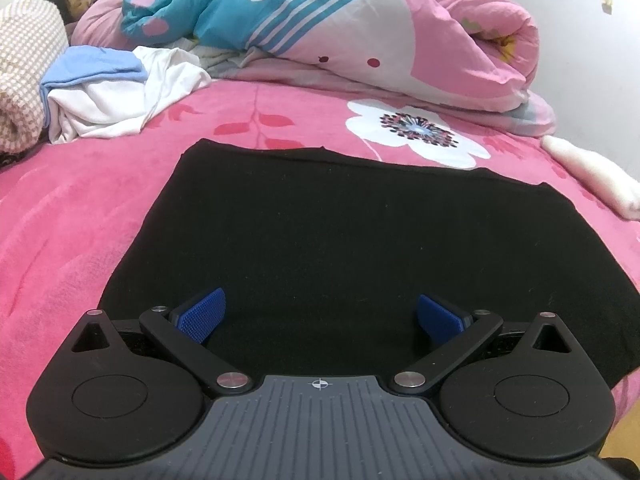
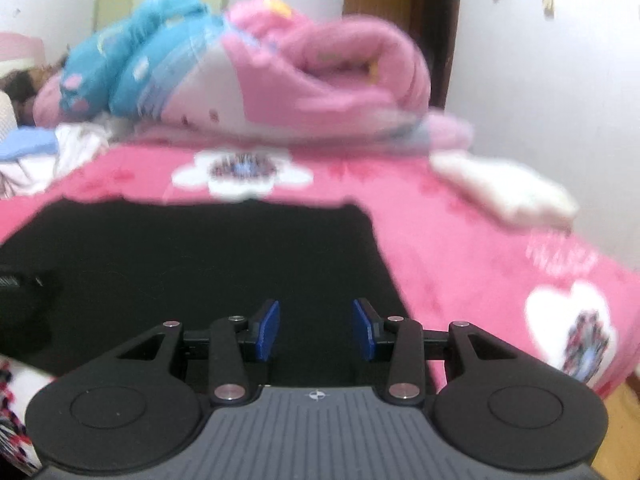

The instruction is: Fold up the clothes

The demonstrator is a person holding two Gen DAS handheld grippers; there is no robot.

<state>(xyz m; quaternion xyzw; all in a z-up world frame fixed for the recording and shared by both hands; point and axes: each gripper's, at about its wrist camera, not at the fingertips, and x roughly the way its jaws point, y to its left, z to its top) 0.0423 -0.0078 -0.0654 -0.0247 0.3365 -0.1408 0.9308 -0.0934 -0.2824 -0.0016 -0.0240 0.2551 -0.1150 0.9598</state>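
black garment: flat, matte knit-looking fabric, folded to a rough rectangle with straight edges and a slightly stepped far edge; lies smooth on the bed, near its front edge, right under both claws; also seen in the right wrist view.
left claw: spread wide, nothing between the pads; hovers over the near part of the black garment. Blue ribbed pads, black matte linkage arms, round silver pivots, grey grooved body.
right claw: partly spread, gap between the flat blue pads is empty; sits above the garment's right portion. Whole view is motion-blurred.
bed cover: plush hot-pink fleece, fuzzy nap, printed red leaves and big white flowers with dark dotted centres.
quilt: puffy, padded, rolled into a thick bundle at the far side of the bed; pink, teal and white panels, stripes and dots.
white clothes: crumpled thin fabric, heaped far left, well apart from the black garment.
blue cloth: soft light-blue piece, folded, resting on top of the white heap.
checked bundle: brown-and-white waffle check, rounded, left edge.
white fluffy piece: soft, elongated, at the bed's right edge.
person: lying at the far left behind the quilt, mostly hidden.
wall: plain white, smooth.
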